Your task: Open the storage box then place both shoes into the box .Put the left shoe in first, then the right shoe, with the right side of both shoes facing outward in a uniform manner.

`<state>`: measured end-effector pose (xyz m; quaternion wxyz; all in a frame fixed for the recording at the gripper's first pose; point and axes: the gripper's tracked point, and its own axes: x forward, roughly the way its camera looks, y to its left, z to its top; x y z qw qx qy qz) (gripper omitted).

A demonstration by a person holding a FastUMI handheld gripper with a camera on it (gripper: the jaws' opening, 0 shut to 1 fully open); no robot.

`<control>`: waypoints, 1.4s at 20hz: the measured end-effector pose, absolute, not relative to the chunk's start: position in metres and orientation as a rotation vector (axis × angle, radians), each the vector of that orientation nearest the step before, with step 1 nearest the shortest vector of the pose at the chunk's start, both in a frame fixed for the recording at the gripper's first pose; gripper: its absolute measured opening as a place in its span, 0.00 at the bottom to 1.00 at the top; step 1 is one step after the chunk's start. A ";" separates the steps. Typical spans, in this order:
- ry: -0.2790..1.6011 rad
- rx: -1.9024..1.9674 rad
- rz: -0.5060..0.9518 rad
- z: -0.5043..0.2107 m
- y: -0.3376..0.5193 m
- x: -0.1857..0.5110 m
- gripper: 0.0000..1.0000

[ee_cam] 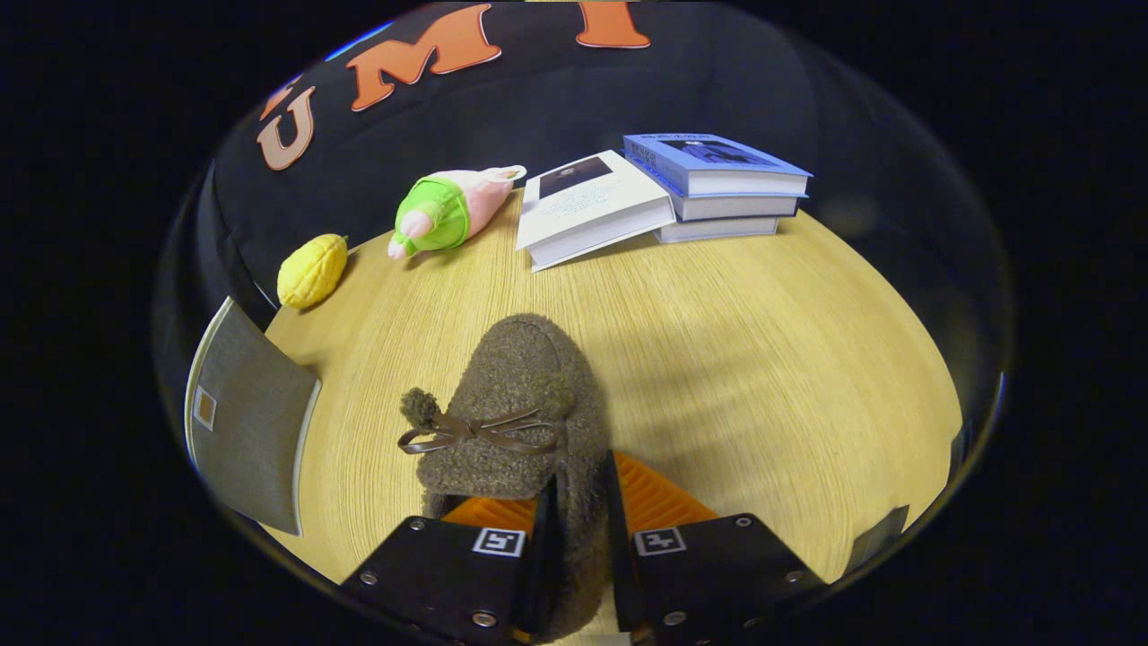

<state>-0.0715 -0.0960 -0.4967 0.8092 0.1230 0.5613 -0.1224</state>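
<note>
A fuzzy brown shoe with a thin bow and pom-poms points away from me over the wooden table. My gripper is shut on the shoe's side wall near the heel, one finger inside the opening and one outside. The shoe hangs forward from the fingers. To the left of the shoe stands the grey storage box, of which I see one flat panel with a small tag.
Beyond the shoe, at the table's far edge, lie a yellow toy, a green-and-pink plush toy, an open white book and a stack of blue-covered books. Bare tabletop stretches right of the shoe.
</note>
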 end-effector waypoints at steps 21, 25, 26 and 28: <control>1.128 0.406 -0.148 -0.400 0.017 -0.017 0.05; 1.101 0.405 -0.072 -0.367 0.057 0.000 0.05; 1.094 0.406 -0.046 -0.357 0.071 0.005 0.05; 1.075 0.415 0.003 -0.341 0.098 0.018 0.05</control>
